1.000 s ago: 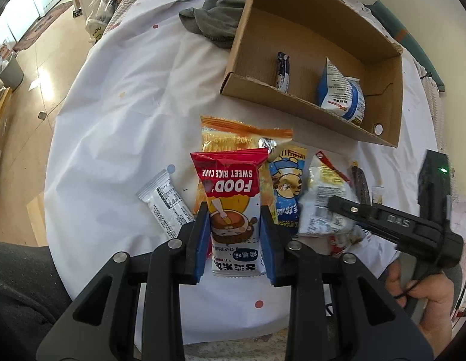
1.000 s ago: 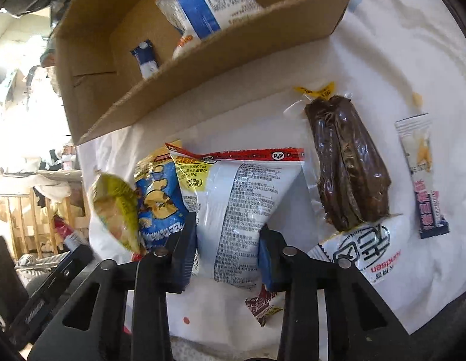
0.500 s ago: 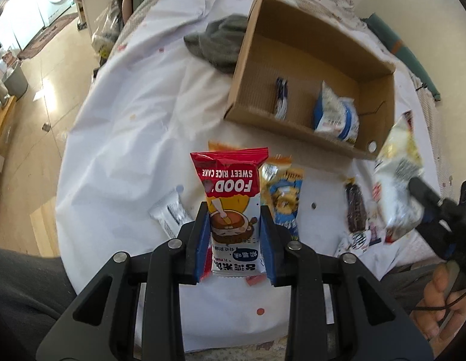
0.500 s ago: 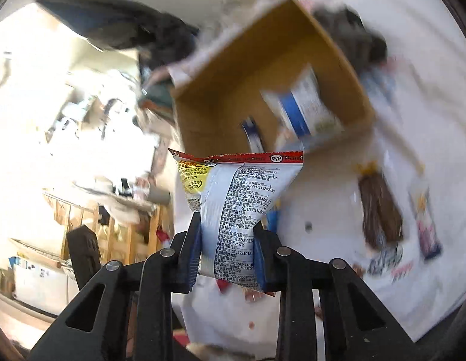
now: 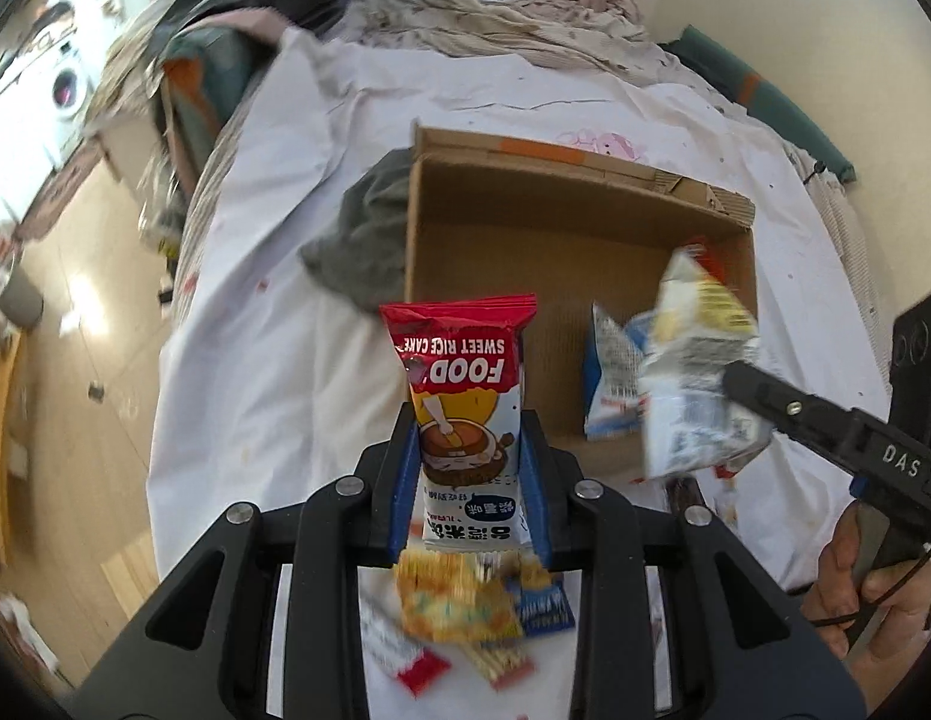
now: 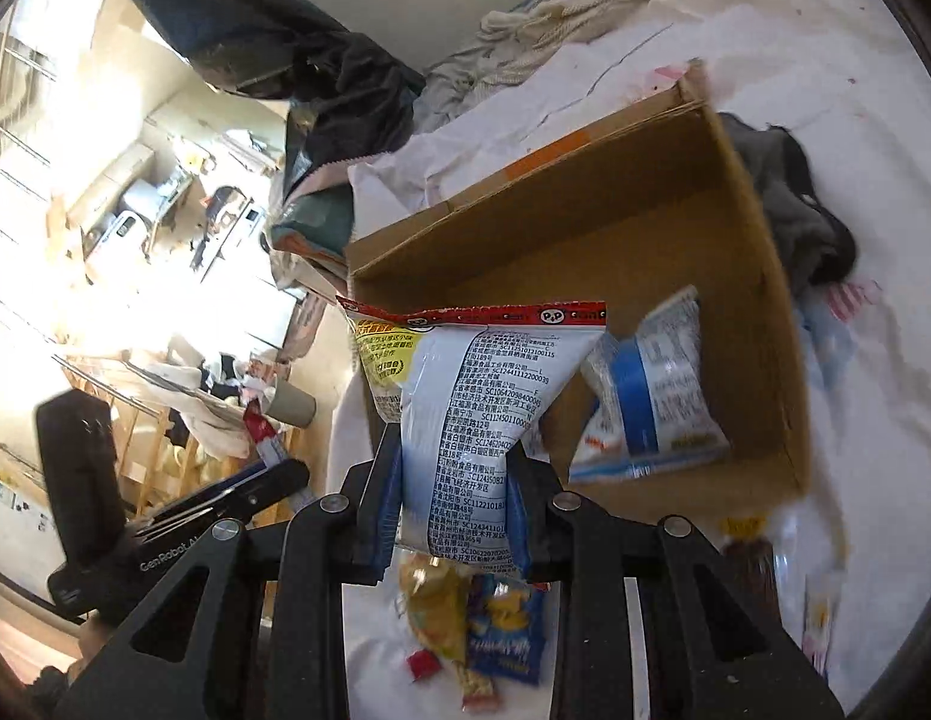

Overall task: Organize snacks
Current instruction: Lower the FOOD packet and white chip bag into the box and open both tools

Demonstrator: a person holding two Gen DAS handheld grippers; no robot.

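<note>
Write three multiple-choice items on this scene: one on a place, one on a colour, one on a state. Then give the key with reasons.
1. Where does the blue-and-white packet lie?
A. inside the cardboard box
B. on the floor
C. on the grey cloth

2. What colour is the top of the rice cake packet?
A. green
B. red
C. black

3. What is the right hand-held gripper doing?
A. hanging open
B. shut on nothing
C. clamped on the white snack bag

Key: 1 A, it rests against the box's inner wall. 2 B, a red band carries the white lettering. 3 C, both fingers press on the bag's sides; the left hand-held gripper likewise grips the rice cake packet.
</note>
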